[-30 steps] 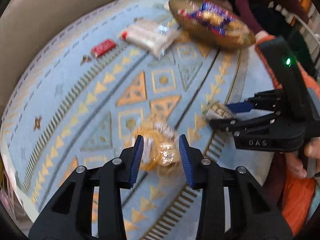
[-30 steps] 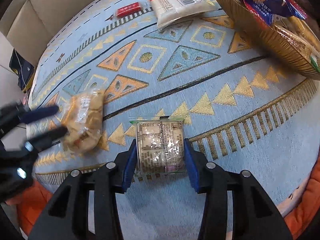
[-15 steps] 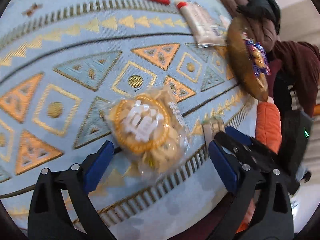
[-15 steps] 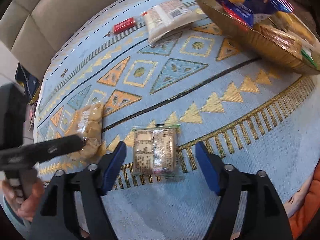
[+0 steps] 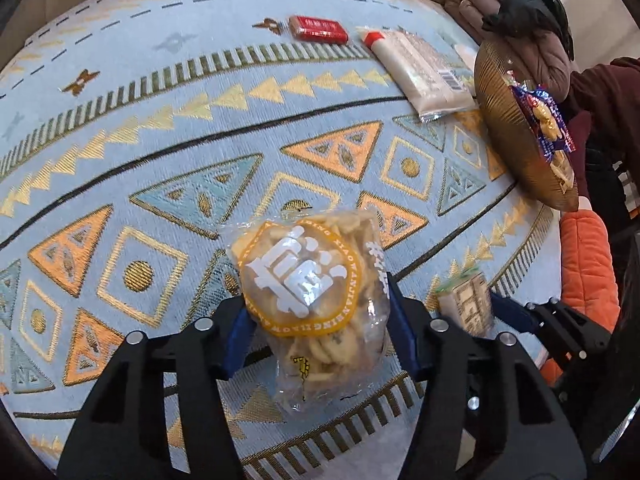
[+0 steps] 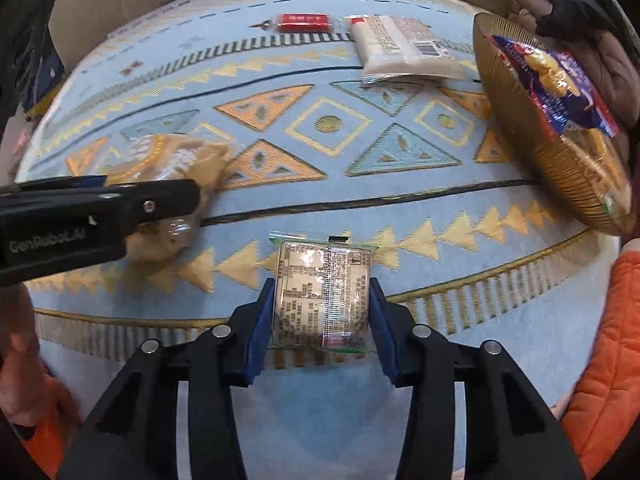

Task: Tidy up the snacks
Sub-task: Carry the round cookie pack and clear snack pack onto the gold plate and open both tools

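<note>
Snacks are lying on a blue patterned cloth. The left gripper is squeezing a bag of chips at the near side. The right gripper is pinching a small square cracker pack near the front edge.

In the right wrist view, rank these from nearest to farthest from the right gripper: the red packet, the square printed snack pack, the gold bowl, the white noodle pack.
1. square printed snack pack, between the fingers of the right gripper.
2. gold bowl, to the right, holding a blue snack bag.
3. white noodle pack, far side, right of centre.
4. red packet, far edge, just left of the noodle pack; close to third place.
</note>
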